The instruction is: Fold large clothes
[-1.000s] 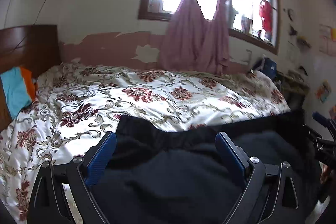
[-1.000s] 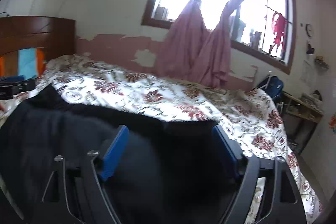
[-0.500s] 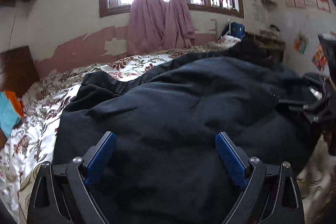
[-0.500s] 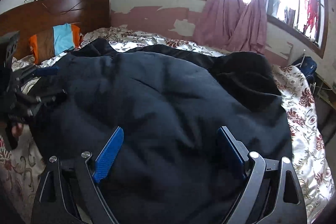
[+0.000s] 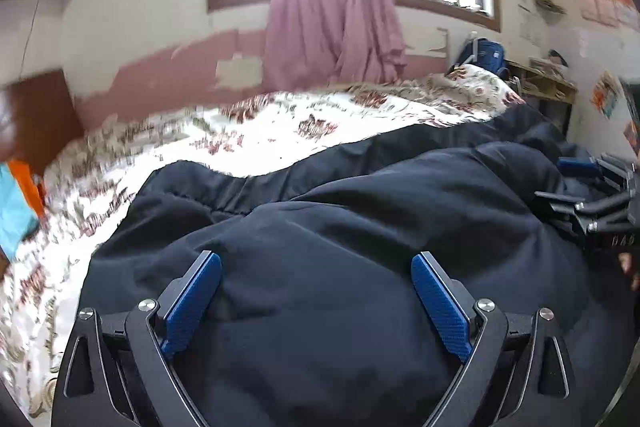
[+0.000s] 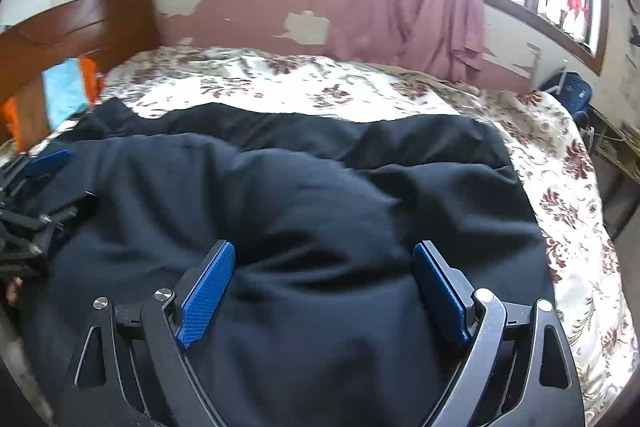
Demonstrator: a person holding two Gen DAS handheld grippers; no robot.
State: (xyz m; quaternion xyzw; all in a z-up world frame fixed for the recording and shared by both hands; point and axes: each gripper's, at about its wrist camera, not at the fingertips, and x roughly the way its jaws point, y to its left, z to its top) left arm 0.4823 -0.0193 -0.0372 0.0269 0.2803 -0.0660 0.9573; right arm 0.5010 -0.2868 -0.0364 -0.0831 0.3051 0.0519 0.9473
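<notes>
Left tool (image 5: 316,291) and right tool (image 6: 326,281) both spread wide, angled downward.

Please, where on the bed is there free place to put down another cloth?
Free: the floral bedspread between the black garment and the wall, and a strip along its right edge. Crowded: the near side, under the garment and both grippers.

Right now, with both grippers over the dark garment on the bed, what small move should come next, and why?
Probably lower both and close on the cloth: the left gripper and right gripper stand open above the bulky black padded garment, which lies rumpled on the floral bedspread.
</notes>
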